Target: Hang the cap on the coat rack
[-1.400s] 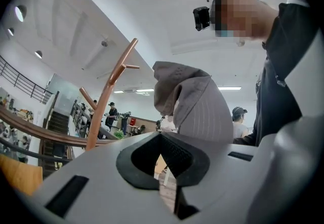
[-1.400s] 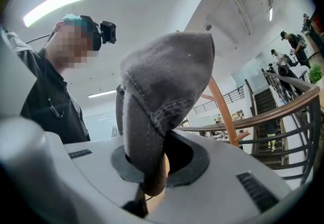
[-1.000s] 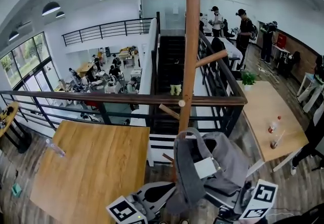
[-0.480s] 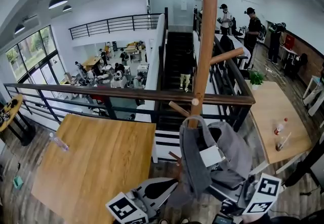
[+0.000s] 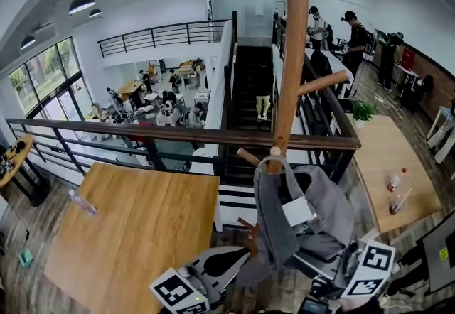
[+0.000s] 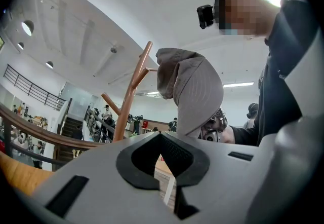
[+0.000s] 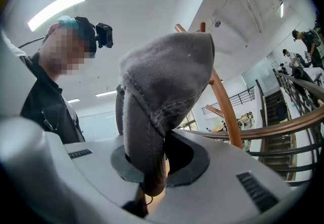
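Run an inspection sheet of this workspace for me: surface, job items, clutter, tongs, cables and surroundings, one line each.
Surface: wooden table at left.
Job's things: grey cap held against the coat rack by its lower pegs; hooked or not, cannot tell.
Clutter: clear bottle on that table; a second bottle on the right table.
Tongs: right tongs shut on the cap; left tongs shut, with the cap just beyond them.
Cables: nothing seen.
Surroundings: dark railing over a lower floor; people standing at back right.
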The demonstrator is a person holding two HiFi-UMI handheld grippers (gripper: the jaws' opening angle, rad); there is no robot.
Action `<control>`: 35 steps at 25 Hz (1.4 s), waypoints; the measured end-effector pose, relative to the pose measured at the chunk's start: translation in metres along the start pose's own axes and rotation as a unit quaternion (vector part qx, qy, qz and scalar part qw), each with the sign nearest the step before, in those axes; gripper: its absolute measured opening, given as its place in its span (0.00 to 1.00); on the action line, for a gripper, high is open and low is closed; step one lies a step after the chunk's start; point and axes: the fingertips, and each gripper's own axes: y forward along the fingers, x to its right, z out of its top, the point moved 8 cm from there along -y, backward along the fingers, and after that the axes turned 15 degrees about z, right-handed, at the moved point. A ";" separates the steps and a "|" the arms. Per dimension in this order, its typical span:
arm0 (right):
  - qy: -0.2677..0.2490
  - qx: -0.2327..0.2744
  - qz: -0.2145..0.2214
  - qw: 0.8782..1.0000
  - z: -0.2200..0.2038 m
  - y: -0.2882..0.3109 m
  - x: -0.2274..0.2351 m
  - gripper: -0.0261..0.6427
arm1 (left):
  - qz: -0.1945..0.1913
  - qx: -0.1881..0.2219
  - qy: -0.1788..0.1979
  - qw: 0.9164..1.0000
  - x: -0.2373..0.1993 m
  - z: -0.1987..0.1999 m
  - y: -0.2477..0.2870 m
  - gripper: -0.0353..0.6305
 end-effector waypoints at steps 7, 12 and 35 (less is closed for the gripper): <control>0.005 -0.002 -0.003 1.000 0.003 -0.004 0.017 0.11 | -0.004 -0.002 -0.002 1.000 -0.008 -0.003 0.020 0.05; 0.009 -0.001 -0.007 1.000 0.006 0.001 0.028 0.11 | -0.004 -0.006 -0.006 1.000 -0.018 -0.001 0.029 0.05; 0.039 0.002 -0.041 0.998 0.001 -0.012 0.081 0.11 | 0.000 -0.019 -0.019 1.000 -0.048 -0.022 0.074 0.05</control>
